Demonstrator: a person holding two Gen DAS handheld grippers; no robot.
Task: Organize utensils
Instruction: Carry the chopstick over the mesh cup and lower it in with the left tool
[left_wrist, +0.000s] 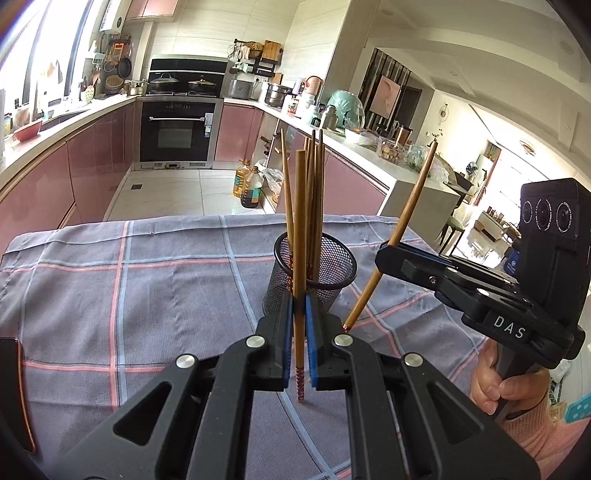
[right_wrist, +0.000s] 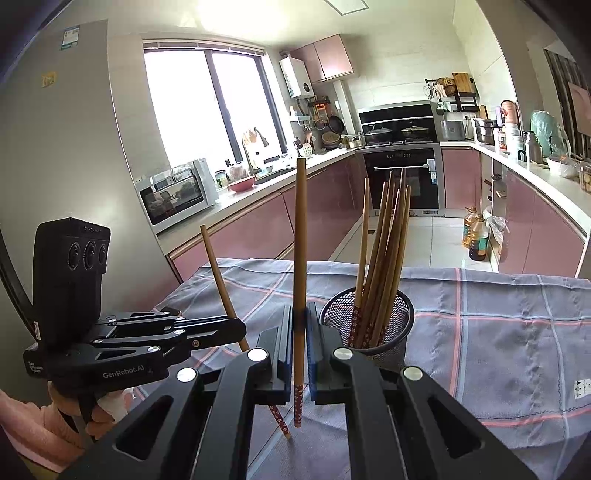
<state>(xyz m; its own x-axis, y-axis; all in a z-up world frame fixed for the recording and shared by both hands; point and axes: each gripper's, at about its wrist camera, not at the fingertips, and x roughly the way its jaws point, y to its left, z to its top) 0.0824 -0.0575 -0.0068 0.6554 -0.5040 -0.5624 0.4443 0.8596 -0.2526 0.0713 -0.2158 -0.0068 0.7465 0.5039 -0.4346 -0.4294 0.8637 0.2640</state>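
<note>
A black mesh holder stands on the checked cloth with several wooden chopsticks upright in it. My left gripper is shut on one chopstick, held upright just in front of the holder with its patterned tip above the cloth. My right gripper is shut on another chopstick, to the right of the holder in the left wrist view, with its patterned tip pointing down to the cloth.
The grey cloth with pink and blue lines covers the table. A dark flat object lies at its left edge. Beyond the far edge is a kitchen floor with oil bottles. A person's hand grips the right handle.
</note>
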